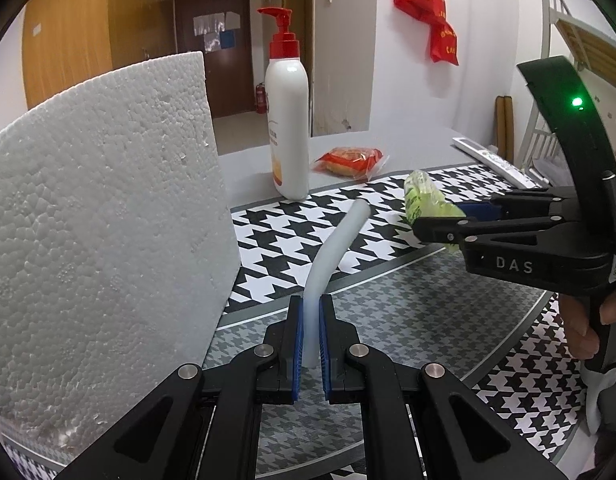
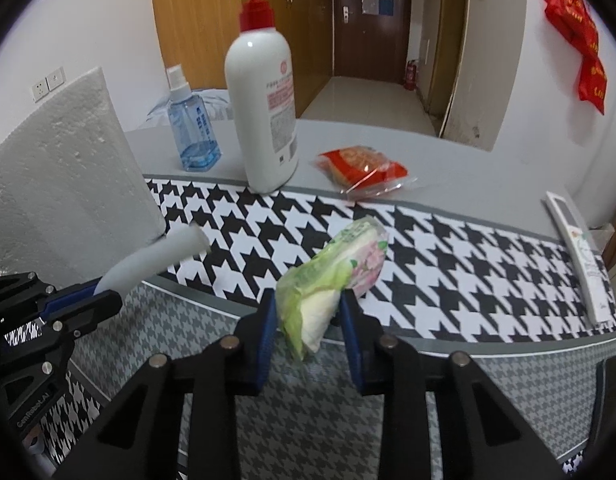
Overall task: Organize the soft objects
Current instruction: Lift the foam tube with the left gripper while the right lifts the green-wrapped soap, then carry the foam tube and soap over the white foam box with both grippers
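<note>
Nearest to the left wrist camera, the left gripper (image 1: 311, 312) has its blue pads clenched on the lower end of a white foam tube (image 1: 332, 252), which rises from the jaws and bends away to the right over the mat. Likewise, in the right wrist view, the right gripper (image 2: 308, 304) grasps a green tissue pack (image 2: 332, 276) between its blue pads, the pack's flowered end sticking out beyond the fingertips, lifted above the houndstooth mat (image 2: 448, 264). Each tool shows in the other's view: the right gripper (image 1: 448, 222) at the right edge with the tissue pack (image 1: 422, 196) in it, the left gripper (image 2: 97, 294) at the left edge with the foam tube (image 2: 155, 256). Just left of the tube stands a big white styrofoam block (image 1: 99, 216), upright on the mat's left side. Farther back, at the mat's far edge, stands a white pump bottle (image 1: 287, 128) with a red pump, and to its right a red snack packet (image 1: 350, 162) lies on the grey table (image 1: 408, 148). A blue spray bottle (image 2: 191, 124) stands left of the pump bottle, and a white remote (image 2: 580, 256) lies on the far right.
</note>
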### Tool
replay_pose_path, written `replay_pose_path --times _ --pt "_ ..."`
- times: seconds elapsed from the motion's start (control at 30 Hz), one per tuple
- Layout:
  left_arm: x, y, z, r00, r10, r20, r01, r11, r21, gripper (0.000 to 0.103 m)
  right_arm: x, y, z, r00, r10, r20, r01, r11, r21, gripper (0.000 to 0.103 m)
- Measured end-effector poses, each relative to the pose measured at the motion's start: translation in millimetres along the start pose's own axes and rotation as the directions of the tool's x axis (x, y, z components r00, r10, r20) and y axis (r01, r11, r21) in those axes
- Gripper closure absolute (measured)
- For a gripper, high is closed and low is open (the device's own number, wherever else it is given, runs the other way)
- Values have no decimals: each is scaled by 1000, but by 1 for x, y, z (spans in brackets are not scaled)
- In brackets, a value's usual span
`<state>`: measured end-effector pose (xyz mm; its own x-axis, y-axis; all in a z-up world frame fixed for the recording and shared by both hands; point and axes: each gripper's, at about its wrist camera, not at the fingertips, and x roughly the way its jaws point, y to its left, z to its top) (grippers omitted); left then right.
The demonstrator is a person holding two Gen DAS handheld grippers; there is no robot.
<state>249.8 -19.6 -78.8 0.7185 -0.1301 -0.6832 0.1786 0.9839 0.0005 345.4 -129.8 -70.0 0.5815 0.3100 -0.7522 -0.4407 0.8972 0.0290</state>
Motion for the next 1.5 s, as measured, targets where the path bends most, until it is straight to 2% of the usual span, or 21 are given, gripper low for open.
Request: replay_pose_path --times 0.23,0.7,1.2,1.5 --pt "-6 -4 1 1000 0 18 -1 1000 5 95 -18 5 -2 999 -12 36 13 1000 -11 67" --pt "-47 -14 3 994 7 112 -9 1000 22 95 -75 17 -14 989 -13 145 16 1000 -25 67" --pt "-93 -13 0 980 12 198 -15 1000 12 95 -120 34 -22 969 25 246 -13 999 -51 67" --pt "-118 -11 2 969 26 244 -28 1000 5 95 -132 41 -18 957 48 285 -27 997 -76 67"
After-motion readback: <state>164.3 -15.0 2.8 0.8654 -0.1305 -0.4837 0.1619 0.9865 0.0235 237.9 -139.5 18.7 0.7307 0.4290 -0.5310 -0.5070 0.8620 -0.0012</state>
